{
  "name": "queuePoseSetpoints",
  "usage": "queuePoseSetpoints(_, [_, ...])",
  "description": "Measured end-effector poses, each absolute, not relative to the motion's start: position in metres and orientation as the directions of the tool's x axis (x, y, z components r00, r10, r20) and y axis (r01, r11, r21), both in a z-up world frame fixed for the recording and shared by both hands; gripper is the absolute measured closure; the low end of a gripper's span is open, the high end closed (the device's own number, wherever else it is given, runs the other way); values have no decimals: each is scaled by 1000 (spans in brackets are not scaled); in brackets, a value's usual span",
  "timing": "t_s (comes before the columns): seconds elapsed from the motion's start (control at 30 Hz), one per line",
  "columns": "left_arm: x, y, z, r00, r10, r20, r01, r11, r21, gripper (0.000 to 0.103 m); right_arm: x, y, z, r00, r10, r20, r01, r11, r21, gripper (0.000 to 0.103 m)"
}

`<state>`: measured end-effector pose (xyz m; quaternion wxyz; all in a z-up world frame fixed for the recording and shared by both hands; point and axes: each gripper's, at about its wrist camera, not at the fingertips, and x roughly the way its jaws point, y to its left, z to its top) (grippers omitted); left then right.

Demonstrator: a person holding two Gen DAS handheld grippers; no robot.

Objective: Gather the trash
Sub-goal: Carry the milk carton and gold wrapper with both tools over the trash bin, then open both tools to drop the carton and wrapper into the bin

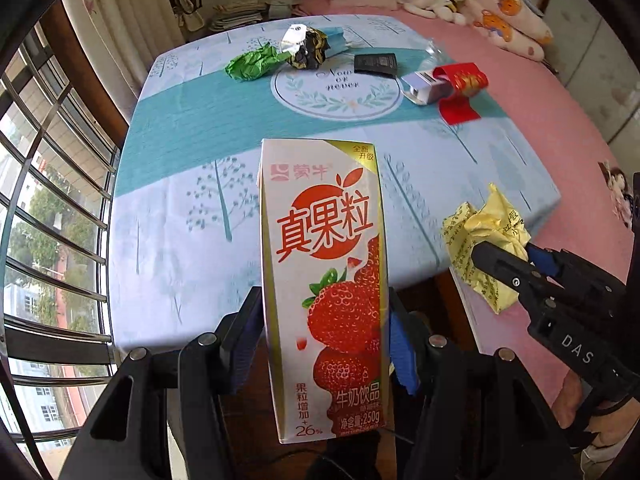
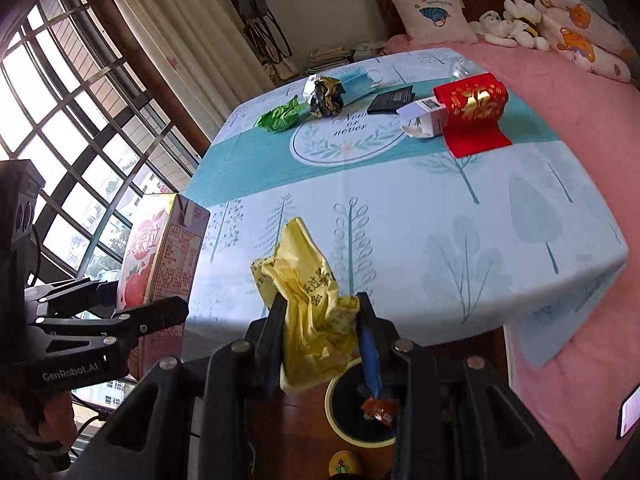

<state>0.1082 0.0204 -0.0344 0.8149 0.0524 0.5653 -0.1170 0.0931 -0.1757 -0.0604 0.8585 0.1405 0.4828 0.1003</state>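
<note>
My left gripper [image 1: 324, 332] is shut on a strawberry milk carton [image 1: 324, 280], held upright off the near edge of the table; the carton [image 2: 160, 256] also shows at the left of the right wrist view. My right gripper [image 2: 320, 320] is shut on a crumpled yellow wrapper [image 2: 308, 300], which appears again in the left wrist view as the yellow wrapper [image 1: 480, 232]. Below the right gripper stands a round bin [image 2: 340, 392] with a red scrap inside. On the table lie a green paper ball [image 1: 252, 66], a foil wrapper [image 1: 304, 50], a small white box [image 1: 424, 86] and a red packet [image 1: 464, 80].
The table [image 1: 180, 220] wears a blue tree-print cloth. A dark flat card [image 1: 376, 64] and a blue face mask [image 2: 360, 80] lie near the far trash. A pink bed [image 2: 560, 92] with pillows and plush toys runs along the right. A barred window [image 1: 48, 200] fills the left.
</note>
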Motion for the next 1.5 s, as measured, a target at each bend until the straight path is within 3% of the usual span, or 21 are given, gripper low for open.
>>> queuePoseSetpoints(0.23, [70,19,-50,307,-177,-935,317,946,-75,47,52,-177,-72,463,281,-841,37,942,335,70])
queuePoseSetpoints(0.5, [27,0,-98,218,-191,-957,353,930,-106,47,11,-195,-131,329,263,-907,142,936,323,70])
queuePoseSetpoints(1.07, [23,-34,-317,98,-134,-986,295,950,-100,47,2,-199,-356,144,270,-952,265,916,300,70])
queuePoseSetpoints(1.37, [43,-34,-398,126,-113,-986,282,956,-74,47,28,-199,-441,135,271,-953,275,914,299,67])
queuePoseSetpoints(1.43, [45,-32,-408,135,-111,-985,285,956,-69,42,32,-200,-454,133,269,-954,279,913,296,64])
queuePoseSetpoints(1.47, [45,-31,-412,133,-104,-986,285,957,-63,28,35,-202,-457,131,263,-956,280,915,290,62])
queuePoseSetpoints(1.5, [47,-29,-413,137,-100,-985,280,958,-58,22,37,-202,-460,132,261,-956,282,915,288,56])
